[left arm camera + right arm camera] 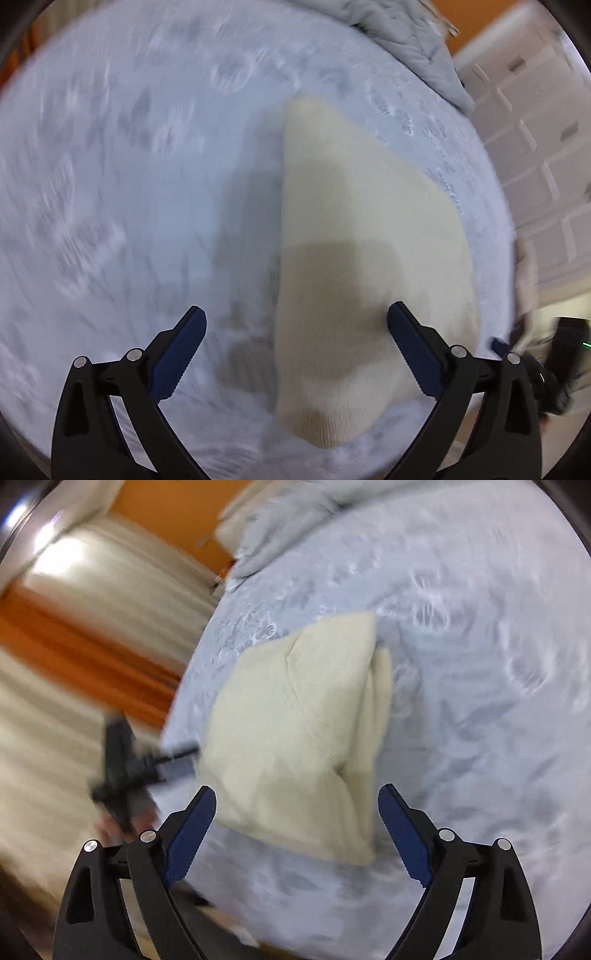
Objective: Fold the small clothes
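A cream knitted garment [354,266] lies folded flat on the pale blue patterned bedspread [129,192]. My left gripper [295,317] is open and empty, hovering above the garment's near end. The garment also shows in the right wrist view [295,731], with a folded layer along its right side. My right gripper [297,797] is open and empty, just above the garment's near edge. The left gripper appears as a blurred black shape [129,771] at the garment's left side. Both views are motion-blurred.
A rumpled grey quilt [410,40] lies at the far end of the bed [480,664]. White panelled doors [532,155] stand beyond the bed's right edge. Orange and white curtains [81,635] hang left of the bed in the right wrist view.
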Motion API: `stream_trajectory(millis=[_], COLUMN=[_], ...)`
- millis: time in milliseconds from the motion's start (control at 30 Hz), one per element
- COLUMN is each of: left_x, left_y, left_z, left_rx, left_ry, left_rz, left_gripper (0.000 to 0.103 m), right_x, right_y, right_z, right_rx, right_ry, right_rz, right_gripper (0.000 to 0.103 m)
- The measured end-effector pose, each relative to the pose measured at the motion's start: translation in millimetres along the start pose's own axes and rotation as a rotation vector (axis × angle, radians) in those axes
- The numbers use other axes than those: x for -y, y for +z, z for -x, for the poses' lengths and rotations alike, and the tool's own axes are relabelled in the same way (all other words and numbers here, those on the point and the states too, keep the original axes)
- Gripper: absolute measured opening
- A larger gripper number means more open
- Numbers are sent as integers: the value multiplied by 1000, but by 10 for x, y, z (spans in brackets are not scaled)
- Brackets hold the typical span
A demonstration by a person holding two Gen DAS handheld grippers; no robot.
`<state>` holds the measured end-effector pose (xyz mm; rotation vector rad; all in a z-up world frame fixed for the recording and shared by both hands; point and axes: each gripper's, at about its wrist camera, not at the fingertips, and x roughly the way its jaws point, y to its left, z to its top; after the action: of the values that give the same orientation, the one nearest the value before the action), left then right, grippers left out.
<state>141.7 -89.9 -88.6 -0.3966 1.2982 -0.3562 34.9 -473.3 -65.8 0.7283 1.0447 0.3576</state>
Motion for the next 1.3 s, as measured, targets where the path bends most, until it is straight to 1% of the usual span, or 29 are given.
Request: stream_trajectory(millis=[33, 67, 100, 133, 167, 233, 267, 333, 400, 433, 467, 500, 533, 567, 600, 633, 700, 733, 767, 800, 833, 867, 900, 967, 1000, 1067, 1100, 1200, 1300], left_x=[-55, -88, -101, -94, -61, 9, 79, 192, 262, 272, 288, 299, 299, 297, 289, 285, 289, 317, 356, 386, 392, 306, 168, -17, -54, 32, 73, 180, 137], left_y=[-23, -43, -71, -89, -117, -160, -199, -280, -448, -520, -614, -742, -827, -893, -954, -965, -934, -886, -850, -829, -811, -810, -819, -808, -796, -801, -825, -886, -827], left_z=[-19, -35, -55, -65, -72, -76, -80, -75, -57, -33, -7, 23, 41, 41, 17, -23, -66, -60, -45, -64, -143, -232, -278, -273, -242, -205, -159, 72, 240], left_rx=[-2, 3, 10, 15, 19, 10, -2, -26, -49, -52, -53, -52, -45, -33, -14, -1, 35, 84, 134, 154, 158, 142, 118, 95, 96, 104, 110, 106, 86], left_ry=[-30, -52, -77, -90, -116, -143, -148, -136, -91, -78, -58, -26, 3, 38, 92, 136, 177, 183, 210, 253, 344, 402, 404, 360, 359, 375, 363, 200, 42], left_rz=[32, 57, 77, 79, 71, 33, -7, -100, -207, -247, -296, -364, -406, -439, -473, -487, -472, -452, -457, -471, -486, -467, -411, -300, -268, -286, -301, -343, -288], left_gripper=[98, 98, 98, 98, 98, 98, 98, 98, 98, 98, 98, 98, 98, 98, 97, 97, 97, 95, 95, 95, 95, 95, 95, 95, 95, 95, 94, 93, 93], right_x=[58, 147, 170, 210, 269, 327, 346, 296, 183, 158, 170, 199, 221, 224, 238, 235, 207, 191, 159, 128, 107, 91, 73, 91, 102, 107, 89, 47, 85], right_y=[40, 65, 72, 52, -5, -113, -219, -305, -305, -306, -300, -313, -334, -353, -373, -391, -408, -407, -422, -420, -424, -415, -390, -354, -338, -335, -339, -332, -291], right_z=[-73, -183, -256, -339, -446, -563, -646, -684, -647, -621, -597, -561, -511, -463, -439, -419, -428, -419, -410, -408, -404, -427, -494, -579, -620, -696, -738, -827, -862], right_rx=[4, 4, 2, 1, -1, -1, -4, -16, -2, 16, 22, 40, 66, 80, 87, 97, 92, 94, 98, 99, 101, 99, 88, 73, 55, 28, 15, -8, -8], right_ry=[1, -42, -82, -120, -139, -111, -81, -91, -135, -131, -121, -112, -92, -74, -70, -73, -81, -93, -99, -103, -113, -121, -135, -177, -193, -188, -194, -227, -190], right_rz=[-63, -138, -172, -206, -245, -296, -320, -303, -223, -204, -210, -234, -252, -256, -253, -247, -238, -232, -214, -198, -181, -172, -175, -188, -188, -180, -164, -124, -150], right_gripper=[88, 88, 88, 88, 88, 88, 88, 88, 88, 88, 88, 88, 88, 88, 88, 88, 88, 88, 88, 88, 88, 88, 88, 88, 88, 88, 88, 91, 95])
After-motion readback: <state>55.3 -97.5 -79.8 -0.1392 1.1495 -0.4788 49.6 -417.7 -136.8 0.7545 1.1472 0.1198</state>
